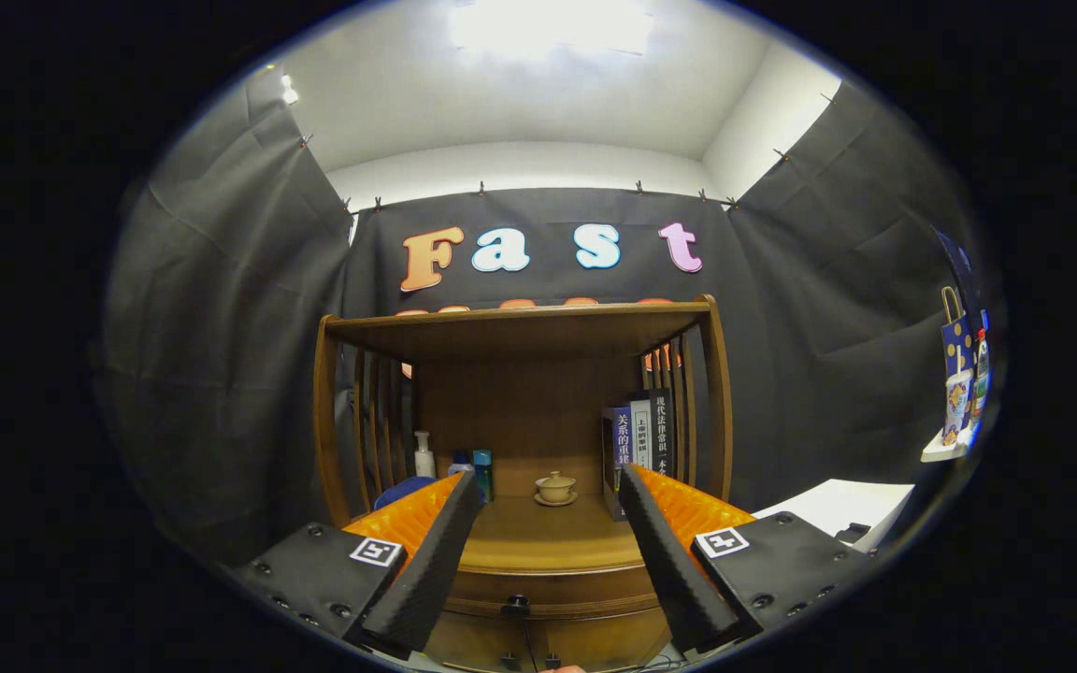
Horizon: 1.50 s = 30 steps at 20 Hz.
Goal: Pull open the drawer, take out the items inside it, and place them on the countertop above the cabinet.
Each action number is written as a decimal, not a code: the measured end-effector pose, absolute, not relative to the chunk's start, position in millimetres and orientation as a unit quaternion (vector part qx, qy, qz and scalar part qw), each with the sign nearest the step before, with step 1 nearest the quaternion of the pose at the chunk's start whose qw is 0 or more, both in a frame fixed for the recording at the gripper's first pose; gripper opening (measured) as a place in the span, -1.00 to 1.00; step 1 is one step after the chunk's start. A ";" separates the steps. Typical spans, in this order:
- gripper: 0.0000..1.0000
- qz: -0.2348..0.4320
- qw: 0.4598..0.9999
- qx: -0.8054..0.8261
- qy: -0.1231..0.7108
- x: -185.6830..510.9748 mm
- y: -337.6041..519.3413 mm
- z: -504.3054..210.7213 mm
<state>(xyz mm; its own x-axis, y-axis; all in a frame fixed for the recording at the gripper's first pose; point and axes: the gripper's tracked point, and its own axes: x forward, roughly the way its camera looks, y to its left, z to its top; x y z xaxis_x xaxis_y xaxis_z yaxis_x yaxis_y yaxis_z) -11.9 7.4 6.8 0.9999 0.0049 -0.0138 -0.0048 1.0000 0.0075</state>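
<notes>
My tool (pixel 548 491) hangs with fingers spread wide, gripping nothing, before the closed drawer (pixel 552 587) and its knob (pixel 515 606). Beyond them, a lidded cup (pixel 555 487) sits mid-bench (pixel 548 542), books (pixel 639 439) at its back-right corner.

We find the scene lit from overhead: a ceiling light (pixel 548 23) burns out to pure white, and a smaller glare spot sits up on the side wall. The white ceiling reads evenly bright, while the dark cloth walls absorb light and show only soft folds. Inside the wooden cabinet (pixel 524 411) the recess under its top shelf is shaded yet legible; the small cup (pixel 555 486) on the countertop (pixel 548 537) stays sharp. We note strong fisheye bending: the cabinet posts bow outward and detail compresses toward the rim. The gripper (pixel 548 488), fingers spread wide apart, appears slightly soft at closest range. We see no motion blur.
</notes>
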 end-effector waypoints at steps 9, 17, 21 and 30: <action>0.96 0.011 1.000 0.009 0.008 0.3 14.8 -0.7; 0.97 0.013 0.996 0.053 0.076 67.4 24.1 -107.8; 0.96 0.026 0.992 0.068 0.098 87.2 26.1 -157.0; 0.96 0.024 0.985 0.061 0.158 102.6 25.5 -256.4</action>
